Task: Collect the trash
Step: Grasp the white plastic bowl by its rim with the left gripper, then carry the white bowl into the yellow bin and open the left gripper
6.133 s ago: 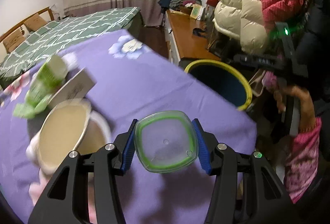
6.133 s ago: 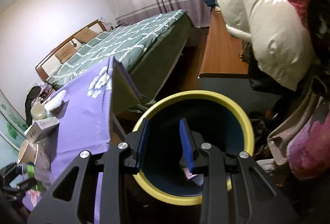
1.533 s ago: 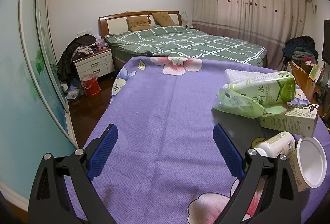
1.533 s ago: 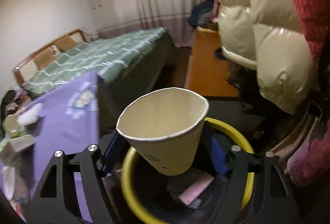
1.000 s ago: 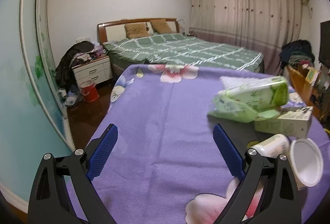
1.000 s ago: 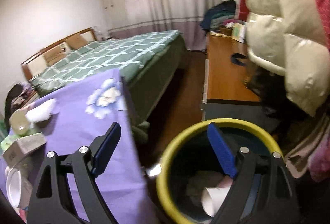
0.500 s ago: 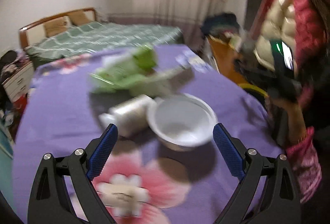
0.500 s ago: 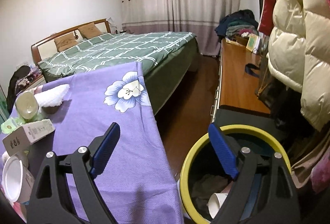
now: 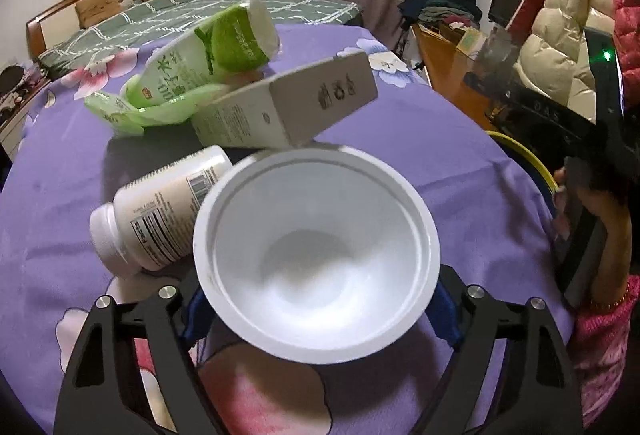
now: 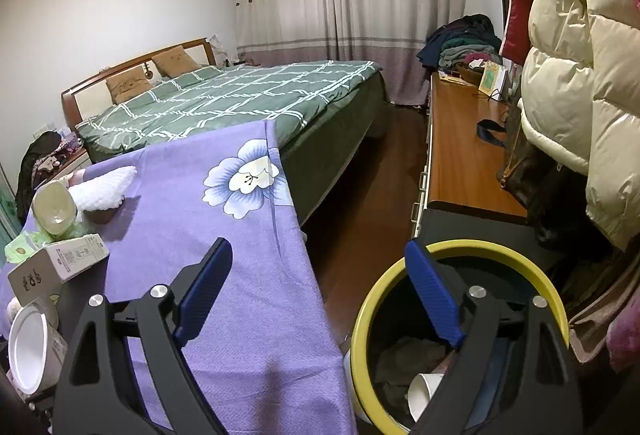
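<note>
A white plastic bowl (image 9: pixel 316 255) sits on the purple tablecloth, its mouth toward the left wrist camera. My left gripper (image 9: pixel 320 311) straddles it with jaws closing; the rim hides where the blue pads (image 9: pixel 198 309) meet its wall. Behind the bowl lie a white pill bottle (image 9: pixel 160 219), a grey-green carton (image 9: pixel 288 111), a green bottle (image 9: pixel 208 55) and a green wrapper (image 9: pixel 136 111). My right gripper (image 10: pixel 318 251) is open and empty between the table edge and the yellow-rimmed bin (image 10: pixel 460 247), which holds a paper cup (image 10: pixel 424 391).
The purple flowered table (image 10: pixel 240 315) ends at a sharp corner beside the bin. A hand (image 9: pixel 596 207) holds the right gripper at the table's right side. A green bed (image 10: pixel 240 95), a wooden desk (image 10: pixel 460 155) and hanging padded coats (image 10: pixel 568 75) surround the spot.
The left gripper swung right across the table and came down over the white bowl, its jaws narrowing. The right gripper dropped the paper cup into the bin and has stayed open there.
</note>
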Motion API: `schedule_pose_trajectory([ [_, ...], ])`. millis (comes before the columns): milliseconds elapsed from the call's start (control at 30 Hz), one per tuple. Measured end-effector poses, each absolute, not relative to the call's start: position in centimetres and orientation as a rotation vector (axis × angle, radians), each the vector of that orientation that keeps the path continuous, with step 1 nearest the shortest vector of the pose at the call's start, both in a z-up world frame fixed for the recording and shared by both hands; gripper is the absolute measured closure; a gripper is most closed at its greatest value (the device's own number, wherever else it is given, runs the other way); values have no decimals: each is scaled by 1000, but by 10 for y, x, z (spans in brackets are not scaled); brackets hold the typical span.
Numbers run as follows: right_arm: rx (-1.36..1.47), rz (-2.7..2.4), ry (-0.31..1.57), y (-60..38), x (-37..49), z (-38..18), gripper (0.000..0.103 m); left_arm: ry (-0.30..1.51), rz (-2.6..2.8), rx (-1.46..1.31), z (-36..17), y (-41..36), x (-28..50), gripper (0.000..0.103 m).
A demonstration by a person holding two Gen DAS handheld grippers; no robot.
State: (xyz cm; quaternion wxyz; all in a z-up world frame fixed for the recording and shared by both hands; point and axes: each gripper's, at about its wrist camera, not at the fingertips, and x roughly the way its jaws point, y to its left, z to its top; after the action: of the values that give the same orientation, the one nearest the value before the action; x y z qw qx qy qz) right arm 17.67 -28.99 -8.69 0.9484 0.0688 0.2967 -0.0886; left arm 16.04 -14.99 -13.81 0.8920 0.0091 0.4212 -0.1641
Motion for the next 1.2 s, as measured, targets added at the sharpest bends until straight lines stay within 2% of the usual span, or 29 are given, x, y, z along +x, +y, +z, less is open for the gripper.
schedule_pose_trajectory([
  [700, 196, -192, 549, -300, 165, -84, 19, 877, -491, 48, -128, -182, 119, 23],
  [967, 219, -259, 546, -336, 124, -76, 19, 847, -570, 92, -113, -220, 126, 23],
  [1200, 242, -341, 540, -378, 79, -69, 19, 837, -674, 145, -104, -281, 148, 23],
])
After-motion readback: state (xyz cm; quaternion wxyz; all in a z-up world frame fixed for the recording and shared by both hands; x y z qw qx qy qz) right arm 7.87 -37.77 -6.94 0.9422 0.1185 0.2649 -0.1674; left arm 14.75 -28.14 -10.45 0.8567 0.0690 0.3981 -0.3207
